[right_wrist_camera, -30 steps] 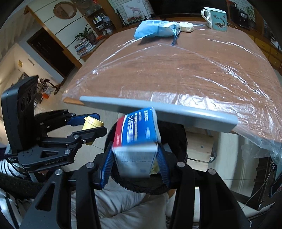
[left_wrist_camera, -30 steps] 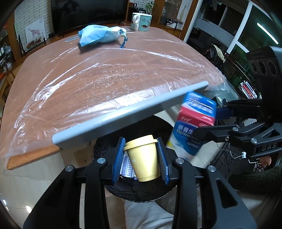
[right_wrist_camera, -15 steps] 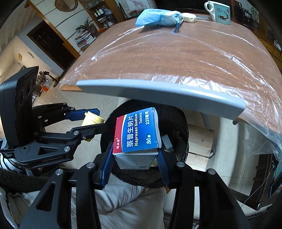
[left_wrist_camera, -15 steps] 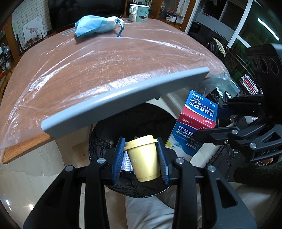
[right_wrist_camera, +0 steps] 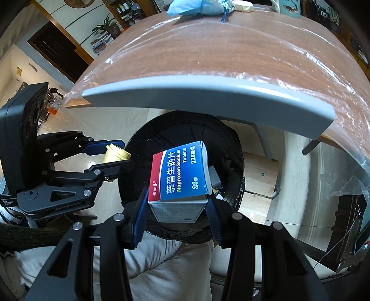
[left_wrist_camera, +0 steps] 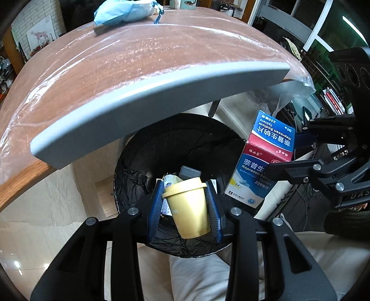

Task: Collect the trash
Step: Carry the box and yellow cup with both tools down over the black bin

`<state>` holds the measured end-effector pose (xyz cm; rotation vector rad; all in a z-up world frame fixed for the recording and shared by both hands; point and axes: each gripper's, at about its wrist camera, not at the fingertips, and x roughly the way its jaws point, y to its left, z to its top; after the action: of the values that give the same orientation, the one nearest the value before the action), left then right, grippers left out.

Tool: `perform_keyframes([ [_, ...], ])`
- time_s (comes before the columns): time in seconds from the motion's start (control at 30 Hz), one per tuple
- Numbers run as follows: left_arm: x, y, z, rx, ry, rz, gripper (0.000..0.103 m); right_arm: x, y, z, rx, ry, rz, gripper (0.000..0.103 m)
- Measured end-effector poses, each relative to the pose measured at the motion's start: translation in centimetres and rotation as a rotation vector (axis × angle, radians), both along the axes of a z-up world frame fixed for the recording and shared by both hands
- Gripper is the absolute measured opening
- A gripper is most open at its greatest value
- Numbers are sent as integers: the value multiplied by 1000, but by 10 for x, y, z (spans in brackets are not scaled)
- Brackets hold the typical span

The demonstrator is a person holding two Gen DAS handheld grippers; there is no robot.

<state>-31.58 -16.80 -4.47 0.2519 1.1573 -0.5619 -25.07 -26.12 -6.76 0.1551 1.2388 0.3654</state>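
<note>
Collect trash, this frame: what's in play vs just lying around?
In play:
- yellow cup, clamped in left gripper
- tablet box, clamped in right gripper
- black-lined bin under both, some trash already inside

Lying about:
- blue cloth at the table's far end
- mug
- grey board on the near edge

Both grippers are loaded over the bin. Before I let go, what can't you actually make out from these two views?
- Bin contents: both views, mostly hidden by the yellow cup and the medicine box; only scraps and a grey item show.
- Bin depth and fill: black liner too dark.
- Blue bundle on the table: cut by the top edge.
- Mug: cropped at the top edge in both views.
- Left gripper, right gripper: pad contact partly hidden.
</note>
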Motion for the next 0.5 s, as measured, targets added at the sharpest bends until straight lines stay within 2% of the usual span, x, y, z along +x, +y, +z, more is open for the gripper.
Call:
perform_keyframes([
  [0.5, 11, -10, -25, 50, 11, -6, 38, 10, 11, -21, -60, 23, 13, 45],
])
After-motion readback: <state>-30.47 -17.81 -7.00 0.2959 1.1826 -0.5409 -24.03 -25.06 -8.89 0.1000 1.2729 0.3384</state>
